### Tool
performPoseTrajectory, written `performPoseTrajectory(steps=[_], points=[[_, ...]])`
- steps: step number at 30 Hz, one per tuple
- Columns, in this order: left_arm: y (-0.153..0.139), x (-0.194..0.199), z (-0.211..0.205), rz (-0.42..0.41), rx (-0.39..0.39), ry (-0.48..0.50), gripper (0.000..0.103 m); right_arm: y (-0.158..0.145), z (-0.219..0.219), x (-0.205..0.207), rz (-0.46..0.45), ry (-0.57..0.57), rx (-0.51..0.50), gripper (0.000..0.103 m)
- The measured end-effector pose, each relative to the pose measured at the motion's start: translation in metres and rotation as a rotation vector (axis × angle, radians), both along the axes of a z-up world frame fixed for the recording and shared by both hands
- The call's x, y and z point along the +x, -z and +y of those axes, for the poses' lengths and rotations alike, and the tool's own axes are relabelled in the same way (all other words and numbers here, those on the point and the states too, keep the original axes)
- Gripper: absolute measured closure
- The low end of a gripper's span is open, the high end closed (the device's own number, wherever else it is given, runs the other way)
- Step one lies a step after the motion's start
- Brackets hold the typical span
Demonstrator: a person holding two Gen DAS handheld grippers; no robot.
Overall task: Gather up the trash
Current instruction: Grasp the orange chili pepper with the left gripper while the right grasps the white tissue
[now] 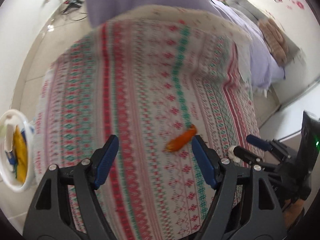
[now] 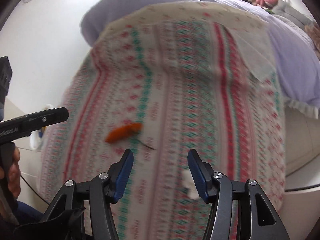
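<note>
An orange scrap of trash point(image 1: 181, 139) lies on a red-and-green patterned blanket point(image 1: 130, 100), just ahead of my left gripper's right finger. My left gripper point(image 1: 154, 142) is open and empty above the blanket. The scrap also shows in the right wrist view point(image 2: 124, 132), ahead and left of my right gripper point(image 2: 160, 156), which is open and empty. A small white crumpled scrap point(image 2: 189, 184) lies by the right gripper's right finger; it shows in the left wrist view point(image 1: 233, 153) beside the right gripper point(image 1: 243, 145). A thin dark stem point(image 2: 148, 146) lies near the orange scrap.
A white bin point(image 1: 15, 150) holding yellow and white trash stands on the floor left of the bed. A lilac quilt point(image 1: 258, 46) and pillows point(image 1: 274, 38) lie beyond the blanket. Cables point(image 1: 72, 6) lie on the far floor. Both views are motion-blurred.
</note>
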State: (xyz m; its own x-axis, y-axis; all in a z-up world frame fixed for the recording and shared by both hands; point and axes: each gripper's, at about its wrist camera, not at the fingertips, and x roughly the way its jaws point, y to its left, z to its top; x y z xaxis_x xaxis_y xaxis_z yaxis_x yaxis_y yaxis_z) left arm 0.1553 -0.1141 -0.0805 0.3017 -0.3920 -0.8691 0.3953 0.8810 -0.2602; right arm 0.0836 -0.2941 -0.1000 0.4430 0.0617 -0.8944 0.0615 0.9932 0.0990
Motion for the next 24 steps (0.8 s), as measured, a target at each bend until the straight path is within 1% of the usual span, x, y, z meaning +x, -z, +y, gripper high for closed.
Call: performPoseTrajectory(steps=[3, 5, 8, 10, 12, 14, 15, 16, 17, 18, 19, 21, 22, 24], points=[[0.012, -0.005, -0.037, -0.006, 0.069, 0.085, 0.027, 0.000, -0.026, -0.008, 0.010, 0.035, -0.026, 0.045], [0.024, -0.007, -0.058, -0.002, 0.121, 0.128, 0.027, 0.009, -0.037, -0.011, 0.039, 0.052, -0.032, 0.045], [0.044, -0.009, -0.081, 0.014, 0.194, 0.168, 0.027, 0.020, -0.044, -0.015, 0.083, 0.052, -0.038, 0.045], [0.052, -0.009, -0.091, 0.011, 0.225, 0.178, 0.029, 0.027, -0.042, -0.015, 0.100, 0.038, -0.033, 0.045], [0.060, -0.008, -0.099, 0.014, 0.237, 0.185, 0.035, 0.033, -0.041, -0.013, 0.108, 0.024, -0.030, 0.045], [0.066, -0.005, -0.105, 0.028, 0.243, 0.190, 0.049, 0.037, -0.039, -0.010, 0.119, 0.021, -0.019, 0.046], [0.066, -0.005, -0.106, 0.013, 0.251, 0.188, 0.050, 0.040, -0.038, -0.008, 0.129, 0.021, -0.017, 0.047], [0.067, -0.005, -0.108, 0.007, 0.262, 0.187, 0.057, 0.042, -0.037, -0.007, 0.137, 0.023, -0.017, 0.049], [0.067, -0.005, -0.109, 0.000, 0.273, 0.180, 0.067, 0.044, -0.035, -0.005, 0.143, 0.022, -0.020, 0.050], [0.067, -0.003, -0.109, -0.001, 0.275, 0.171, 0.072, 0.046, -0.033, -0.004, 0.148, 0.020, -0.021, 0.052], [0.067, -0.003, -0.108, 0.005, 0.264, 0.167, 0.083, 0.047, -0.031, -0.003, 0.152, 0.018, -0.021, 0.058], [0.064, 0.002, -0.099, 0.032, 0.217, 0.153, 0.086, 0.053, -0.025, -0.003, 0.165, 0.003, -0.028, 0.065], [0.063, 0.003, -0.097, 0.035, 0.210, 0.146, 0.087, 0.055, -0.024, -0.002, 0.170, 0.003, -0.029, 0.070], [0.061, 0.004, -0.090, 0.034, 0.201, 0.133, 0.088, 0.057, -0.022, 0.000, 0.174, 0.011, -0.025, 0.074]])
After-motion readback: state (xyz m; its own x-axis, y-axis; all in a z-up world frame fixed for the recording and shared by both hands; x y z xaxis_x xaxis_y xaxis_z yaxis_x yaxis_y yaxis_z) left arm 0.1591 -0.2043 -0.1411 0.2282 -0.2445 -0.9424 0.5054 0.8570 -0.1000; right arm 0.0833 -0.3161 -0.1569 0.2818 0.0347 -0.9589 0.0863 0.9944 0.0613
